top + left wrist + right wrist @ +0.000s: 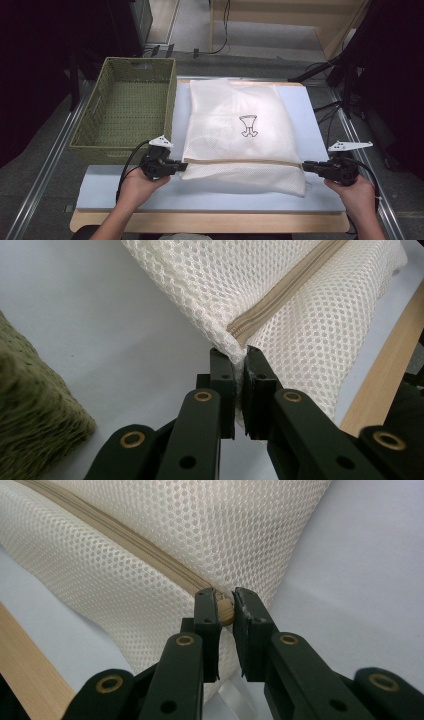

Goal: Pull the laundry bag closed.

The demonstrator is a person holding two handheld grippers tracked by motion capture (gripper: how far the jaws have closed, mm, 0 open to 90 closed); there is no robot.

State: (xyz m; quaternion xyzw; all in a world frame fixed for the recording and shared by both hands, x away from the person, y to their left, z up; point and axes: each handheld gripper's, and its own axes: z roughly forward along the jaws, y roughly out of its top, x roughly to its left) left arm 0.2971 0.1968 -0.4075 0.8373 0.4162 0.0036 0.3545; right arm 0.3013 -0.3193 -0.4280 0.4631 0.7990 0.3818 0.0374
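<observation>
Mesh bag (237, 132): a white, honeycomb-net laundry bag, flat and roughly rectangular, lying at the centre of the worktop (100, 192) on its pale blue mat; something pale fills it softly.
Emblem (248, 125): a small dark line drawing on the bag's upper face, just right of its middle.
Zip (240, 162): a beige band crossing the bag from 9 o'clock to 3 o'clock near its 6 o'clock edge; the mesh below it forms a narrow flap.
Weave, close up (210, 285): regular open cells, slightly glossy, with the zip tape (280, 295) sewn flush.
Left gripper (181, 164): at the bag's 8 o'clock corner; its jaws stand narrow, pinching the mesh at the zip's end (239, 352).
Right gripper (305, 165): at the bag's 4 o'clock corner; its jaws stand narrow, clamped on the beige zip end (226, 611).
Basket (100, 145): olive-green woven, at 9 to 10 o'clock of the bag, just beside it.
</observation>
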